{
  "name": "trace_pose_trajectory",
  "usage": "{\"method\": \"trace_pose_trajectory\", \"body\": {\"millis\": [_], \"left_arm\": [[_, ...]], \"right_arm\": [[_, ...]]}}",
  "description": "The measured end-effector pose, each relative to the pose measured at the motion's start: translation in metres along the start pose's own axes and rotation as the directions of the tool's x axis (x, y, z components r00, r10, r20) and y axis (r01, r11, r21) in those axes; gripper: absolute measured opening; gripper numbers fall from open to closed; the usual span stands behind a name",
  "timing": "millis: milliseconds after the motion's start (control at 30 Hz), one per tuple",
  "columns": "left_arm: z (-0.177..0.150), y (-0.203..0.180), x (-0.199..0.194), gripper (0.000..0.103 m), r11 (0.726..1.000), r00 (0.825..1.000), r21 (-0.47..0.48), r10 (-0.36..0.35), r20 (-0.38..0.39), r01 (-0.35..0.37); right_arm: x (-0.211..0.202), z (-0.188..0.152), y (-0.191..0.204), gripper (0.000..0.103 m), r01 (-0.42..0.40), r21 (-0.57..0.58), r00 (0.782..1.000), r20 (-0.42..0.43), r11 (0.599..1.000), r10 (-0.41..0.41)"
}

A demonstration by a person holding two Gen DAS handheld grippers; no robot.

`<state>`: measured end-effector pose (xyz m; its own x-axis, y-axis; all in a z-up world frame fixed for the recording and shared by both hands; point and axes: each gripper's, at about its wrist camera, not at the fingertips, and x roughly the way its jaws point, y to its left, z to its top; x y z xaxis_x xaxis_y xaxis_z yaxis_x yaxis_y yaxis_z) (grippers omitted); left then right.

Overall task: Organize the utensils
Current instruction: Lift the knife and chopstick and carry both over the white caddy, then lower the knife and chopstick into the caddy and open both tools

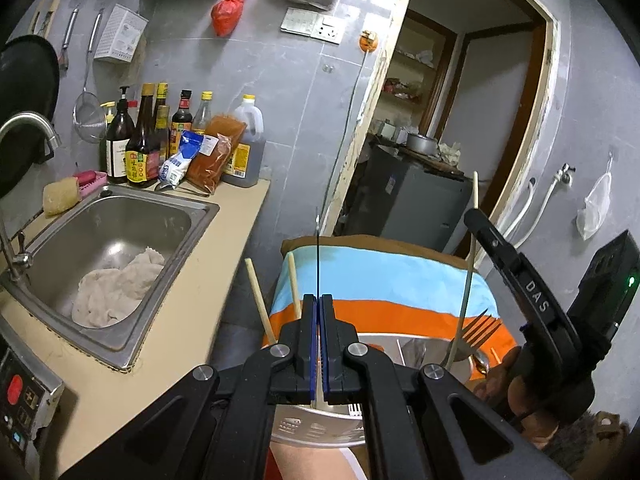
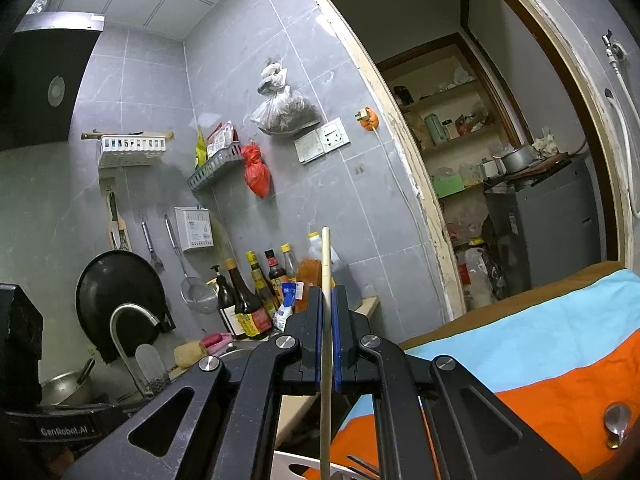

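1. The surface (image 1: 384, 276), draped in a blue, orange and brown striped cloth, lies ahead of and below both tools. A spoon (image 2: 616, 420) rests on the orange band, off to the right of the right tool.

2. The utensil holder (image 1: 304, 428), with a pale perforated wall, sits directly beneath the left hand-held gripper (image 1: 318, 300). Its rim (image 2: 292, 462) also shows just under the right hand-held gripper (image 2: 328, 292). A fork (image 1: 476, 328) and two loose chopsticks (image 1: 260, 300) already stand in it.

3. In the left wrist view, the right hand-held gripper (image 1: 474, 220) hangs to the right of the left one and slightly ahead. Its jaws are pinching a pale chopstick (image 2: 326, 264).

4. The left hand-held gripper's jaws are pressed together on a thin dark utensil (image 1: 318, 248). It is seen edge-on, so what kind it is cannot be told.

5. Both held pieces stand nearly upright, long axes pointing up from the jaws and lower ends aimed into the holder. The chopstick (image 1: 466, 280) leans a little.

6. Judgement: the coming move turns on this vertical alignment. The holder is straight below, so each piece probably needs only lowering and release. The left tool looks the more squarely centred over it.
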<state>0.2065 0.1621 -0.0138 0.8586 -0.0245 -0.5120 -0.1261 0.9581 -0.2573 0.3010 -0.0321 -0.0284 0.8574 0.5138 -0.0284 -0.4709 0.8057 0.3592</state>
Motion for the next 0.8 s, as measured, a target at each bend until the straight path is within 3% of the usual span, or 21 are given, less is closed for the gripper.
{"method": "trace_pose_trajectory", "body": {"millis": [367,600,800], "left_arm": [[-0.004,-0.005,0.01,0.002,1.0,0.998,0.008,0.007,-0.054,-0.007],[-0.003,0.002,0.015,0.002,0.998,0.994,-0.059,-0.038,-0.1,0.032],[-0.006,0.004,0.014,0.003,0.995,0.992,-0.096,-0.053,-0.113,0.042]], "right_arm": [[0.0,-0.008,-0.012,0.005,0.0,0.035,1.0,-0.019,0.999,0.001],[-0.003,-0.011,-0.018,0.005,-0.026,0.057,0.994,-0.102,0.998,0.032],[-0.016,-0.006,-0.021,0.006,-0.035,0.046,0.991,-0.124,0.998,0.04]]}}
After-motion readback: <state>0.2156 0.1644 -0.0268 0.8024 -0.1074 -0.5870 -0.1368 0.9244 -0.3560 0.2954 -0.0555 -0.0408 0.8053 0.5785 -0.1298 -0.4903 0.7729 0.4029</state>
